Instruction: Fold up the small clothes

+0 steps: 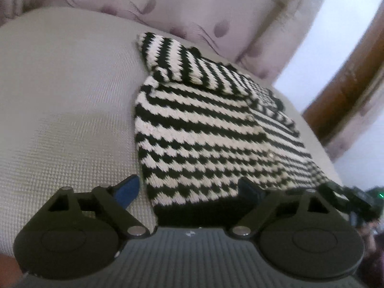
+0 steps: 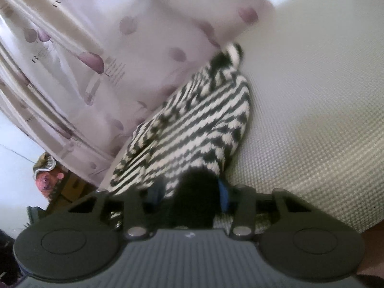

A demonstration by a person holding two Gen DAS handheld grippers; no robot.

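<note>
A black-and-white striped sweater [image 1: 204,129] is lying on a pale woven cushion [image 1: 60,110], one sleeve folded across its chest, its black hem nearest the cameras and a patterned curtain [image 1: 192,7] hanging behind. The left gripper [image 1: 192,189] is hovering spread wide over the hem, one blue finger [image 1: 128,189] on bare cushion, pinching nothing. Only the right wrist view is showing the right gripper [image 2: 189,194] clenching the bunched hem, with the sweater [image 2: 192,120] running away towards the curtain [image 2: 84,60]; the left view catches just its blurred dark edge.

right tool [image 2: 189,192] closed on striped sweater [image 2: 192,124] black hem | pale mattress [image 2: 312,108] | dotted curtain [image 2: 84,60] behind
</note>
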